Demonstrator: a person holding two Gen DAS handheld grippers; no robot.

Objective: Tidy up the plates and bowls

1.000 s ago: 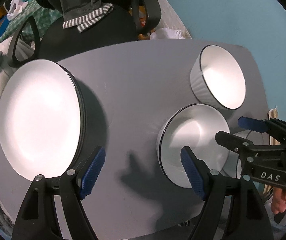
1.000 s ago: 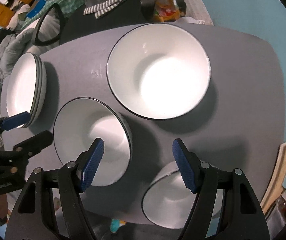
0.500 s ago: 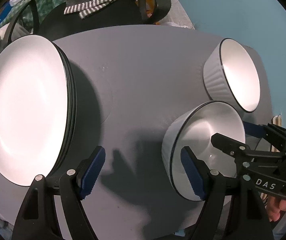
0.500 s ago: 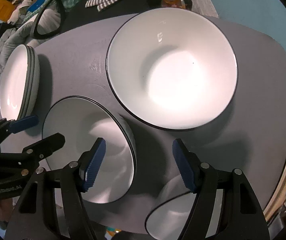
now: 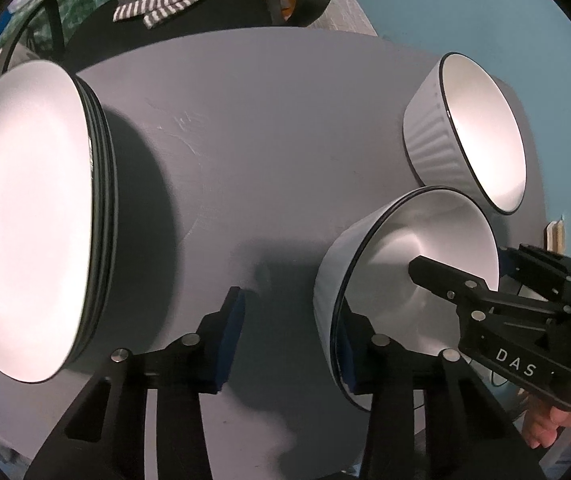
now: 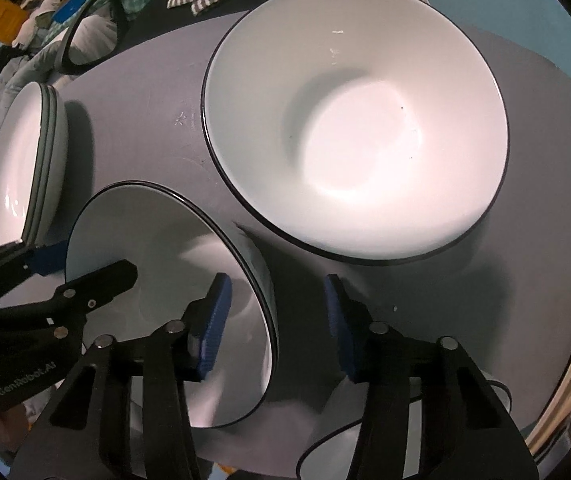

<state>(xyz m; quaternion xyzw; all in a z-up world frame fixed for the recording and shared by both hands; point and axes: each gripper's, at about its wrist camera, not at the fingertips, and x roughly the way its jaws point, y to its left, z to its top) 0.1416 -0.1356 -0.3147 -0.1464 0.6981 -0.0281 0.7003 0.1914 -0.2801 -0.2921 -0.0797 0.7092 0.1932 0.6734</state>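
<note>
The small white bowl (image 5: 413,264) stands on the grey counter (image 5: 245,140), just in front of the larger ribbed bowl (image 5: 465,132); the left gripper (image 5: 289,336) straddles its near-left rim, jaws closing, pads not yet pressing; the right gripper (image 6: 277,320) straddles its opposite rim, also closing; the plate stack (image 5: 25,216) sits well left of the bowl.

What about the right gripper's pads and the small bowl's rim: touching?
Apart. The right wrist view shows the right gripper straddling the small bowl at its rim, jaws closing, with visible gaps between the rim and each blue pad.
</note>
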